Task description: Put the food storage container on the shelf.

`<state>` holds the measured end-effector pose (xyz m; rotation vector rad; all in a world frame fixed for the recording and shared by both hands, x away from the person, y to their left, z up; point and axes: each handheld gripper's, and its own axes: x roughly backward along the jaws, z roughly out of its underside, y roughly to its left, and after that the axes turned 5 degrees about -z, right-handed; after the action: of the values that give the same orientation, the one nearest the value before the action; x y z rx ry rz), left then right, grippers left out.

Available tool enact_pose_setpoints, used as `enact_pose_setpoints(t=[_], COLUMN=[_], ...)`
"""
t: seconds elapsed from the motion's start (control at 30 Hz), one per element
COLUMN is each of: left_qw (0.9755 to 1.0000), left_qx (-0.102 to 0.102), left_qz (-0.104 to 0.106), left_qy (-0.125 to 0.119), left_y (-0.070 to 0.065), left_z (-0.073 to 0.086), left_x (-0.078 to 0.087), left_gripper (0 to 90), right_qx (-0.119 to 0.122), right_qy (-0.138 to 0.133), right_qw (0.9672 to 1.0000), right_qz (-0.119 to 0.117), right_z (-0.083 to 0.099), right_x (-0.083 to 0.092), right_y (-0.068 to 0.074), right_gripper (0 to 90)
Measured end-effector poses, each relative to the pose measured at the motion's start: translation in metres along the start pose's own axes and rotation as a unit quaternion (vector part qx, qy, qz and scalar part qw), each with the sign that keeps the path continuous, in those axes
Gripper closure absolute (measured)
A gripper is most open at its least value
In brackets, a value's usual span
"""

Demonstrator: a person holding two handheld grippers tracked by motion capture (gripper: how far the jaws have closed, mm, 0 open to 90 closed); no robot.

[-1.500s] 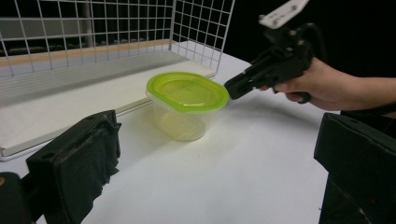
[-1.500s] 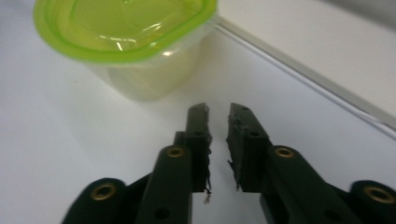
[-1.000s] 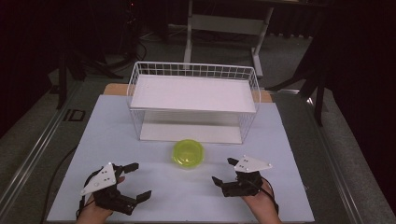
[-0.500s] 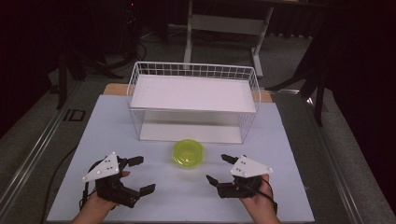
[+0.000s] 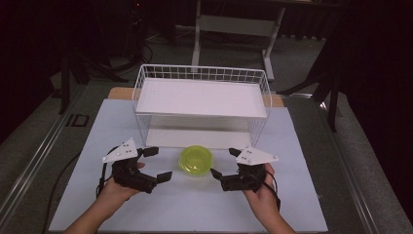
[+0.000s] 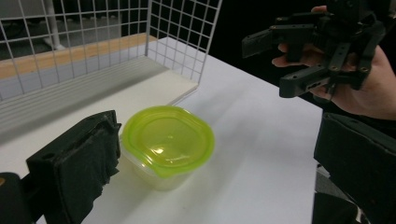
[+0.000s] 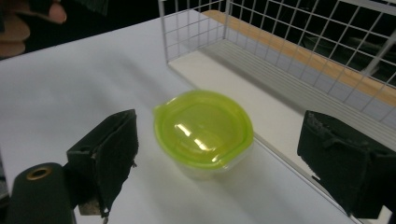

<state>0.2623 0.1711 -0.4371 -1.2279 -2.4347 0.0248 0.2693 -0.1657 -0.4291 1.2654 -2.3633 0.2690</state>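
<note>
One lidded tub (image 5: 196, 160) and one wire basket (image 5: 202, 78) stood there; left gripper (image 5: 158, 164) and right gripper (image 5: 223, 163) flanked the tub, jaws apart, the right's just widening.

A: How is the left gripper (image 5: 155, 164) posed?
B: Hand-held, jaws spread, aimed inward.
A: And the right gripper (image 5: 224, 162)?
B: Mirrored opposite, jaws apart, nothing between the pads, just opened wider.

Glossy plastic lid (image 6: 167, 140) (translucent tub (image 6: 159, 177)), wire basket (image 5: 202, 73).
</note>
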Motion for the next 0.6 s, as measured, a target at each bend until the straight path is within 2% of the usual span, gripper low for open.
enact_pose_setpoints(t=[0.07, 0.1, 0.13, 0.17, 0.2, 0.27, 0.33, 0.4, 0.47, 0.53, 0.6], left_qw=[1.0, 0.9999, 0.9998, 0.9997, 0.9996, 0.9992, 0.9988, 0.9984, 0.9967, 0.996, 0.9945], left_qx=[0.0, -0.001, 0.0, 0.004, 0.007, 0.016, 0.02, 0.024, 0.035, 0.048, 0.059], left_qz=[-0.004, -0.008, -0.009, -0.011, -0.013, -0.016, -0.022, -0.023, -0.04, -0.04, -0.055], left_qy=[0.006, 0.011, 0.015, 0.02, 0.023, 0.032, 0.039, 0.044, 0.061, 0.064, 0.067], left_y=[0.003, 0.004, 0.005, 0.008, 0.009, 0.012, 0.016, 0.018, 0.023, 0.026, 0.029], left_z=[-0.001, -0.002, -0.001, -0.001, -0.001, 0.001, 0.002, 0.003, 0.006, 0.007, 0.009], left_x=[-0.007, -0.01, -0.014, -0.018, -0.021, -0.027, -0.033, -0.036, -0.046, -0.052, -0.058], left_gripper=[1.3, 1.3, 1.2, 1.3, 1.3, 1.3, 6.4, 6.5, 6.9, 7.7, 8.9], right_qx=[-0.03, -0.046, -0.051, -0.062, -0.073, -0.077, -0.078, -0.08, -0.094, -0.104, -0.113], right_qy=[0.014, 0.014, 0.008, 0.002, 0.0, -0.003, 0.004, 0.007, 0.014, 0.018, 0.019], right_qw=[0.9994, 0.9987, 0.9984, 0.998, 0.9973, 0.997, 0.9969, 0.9967, 0.9953, 0.9942, 0.9931], right_qz=[0.005, -0.016, -0.022, -0.011, -0.012, 0.005, 0.009, 0.011, 0.02, 0.023, 0.027], right_z=[-0.001, -0.001, 0.0, 0.001, 0.003, 0.005, 0.008, 0.009, 0.012, 0.014, 0.016], right_x=[-0.008, -0.011, -0.013, -0.016, -0.019, -0.023, -0.029, -0.03, -0.037, -0.042, -0.047], right_y=[-0.005, -0.009, -0.011, -0.013, -0.017, -0.019, -0.023, -0.024, -0.028, -0.032, -0.034], right_gripper=[12.0, 11.8, 11.8, 11.8, 11.8, 11.9, 12.7, 14.1, 14.4, 15.0, 18.1])
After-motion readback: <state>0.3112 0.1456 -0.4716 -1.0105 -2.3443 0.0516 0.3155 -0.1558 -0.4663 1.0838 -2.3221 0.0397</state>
